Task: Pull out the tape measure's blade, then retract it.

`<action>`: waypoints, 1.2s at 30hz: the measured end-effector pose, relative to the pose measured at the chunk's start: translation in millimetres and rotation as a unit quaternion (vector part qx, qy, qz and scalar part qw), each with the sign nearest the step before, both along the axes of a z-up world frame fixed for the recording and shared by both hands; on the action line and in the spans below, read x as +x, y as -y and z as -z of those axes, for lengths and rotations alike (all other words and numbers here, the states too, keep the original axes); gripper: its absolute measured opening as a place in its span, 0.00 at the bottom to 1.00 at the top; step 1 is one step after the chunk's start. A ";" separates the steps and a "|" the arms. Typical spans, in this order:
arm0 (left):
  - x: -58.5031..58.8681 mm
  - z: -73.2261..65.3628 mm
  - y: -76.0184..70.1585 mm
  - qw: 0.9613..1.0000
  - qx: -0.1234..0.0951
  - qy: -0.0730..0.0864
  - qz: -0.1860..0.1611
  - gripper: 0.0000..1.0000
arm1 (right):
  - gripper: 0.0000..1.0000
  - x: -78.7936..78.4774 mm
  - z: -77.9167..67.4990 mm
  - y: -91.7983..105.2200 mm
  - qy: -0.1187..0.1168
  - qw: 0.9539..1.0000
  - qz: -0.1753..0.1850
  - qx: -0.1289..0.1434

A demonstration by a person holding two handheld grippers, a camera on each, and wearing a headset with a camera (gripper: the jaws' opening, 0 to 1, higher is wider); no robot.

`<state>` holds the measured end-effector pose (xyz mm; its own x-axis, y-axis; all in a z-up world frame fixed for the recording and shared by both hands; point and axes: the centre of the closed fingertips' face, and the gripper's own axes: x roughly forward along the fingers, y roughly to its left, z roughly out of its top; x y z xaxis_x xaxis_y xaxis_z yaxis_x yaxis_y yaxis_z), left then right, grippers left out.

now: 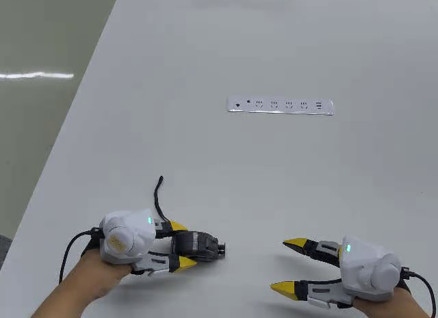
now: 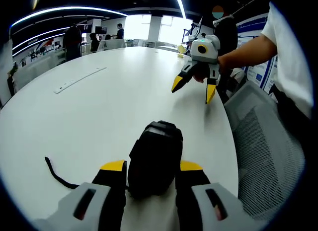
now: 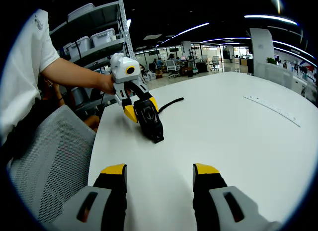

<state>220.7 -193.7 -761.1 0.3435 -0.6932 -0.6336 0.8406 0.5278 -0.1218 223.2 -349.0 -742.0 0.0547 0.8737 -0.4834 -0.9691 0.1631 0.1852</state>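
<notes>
On table (image 1: 205, 58), left claw (image 1: 183, 244) clamping tape measure (image 1: 200, 245)

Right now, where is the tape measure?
In the head view the black tape measure sits low on the left of the white table, clamped between the left gripper's jaws, across from the open right gripper.
</notes>
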 end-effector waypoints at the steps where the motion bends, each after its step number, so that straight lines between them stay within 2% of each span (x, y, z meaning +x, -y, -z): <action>1: -0.6 0.0 0.4 1.000 0.000 0.000 0.002 0.34 | 0.53 0.0 0.4 0.1 0.000 1.000 0.000 0.000; 15: -1.2 -0.4 0.2 1.000 0.001 0.008 0.010 0.32 | 0.53 -0.5 1.6 -0.2 0.000 1.000 -0.001 0.000; 28: -1.1 -0.9 0.3 1.000 -0.002 0.014 0.025 0.31 | 0.51 0.2 0.3 -10.7 0.007 1.000 -0.011 0.013; 36: -0.8 0.3 0.1 0.999 0.005 0.015 0.042 0.30 | 0.50 1.2 1.9 -15.5 0.006 1.000 -0.019 0.015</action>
<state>219.9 -193.7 -761.4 0.3029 -0.7139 -0.6313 0.8855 0.4557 -0.0905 224.4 -333.5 -744.0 0.0279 0.8894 -0.4562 -0.9767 0.1214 0.1769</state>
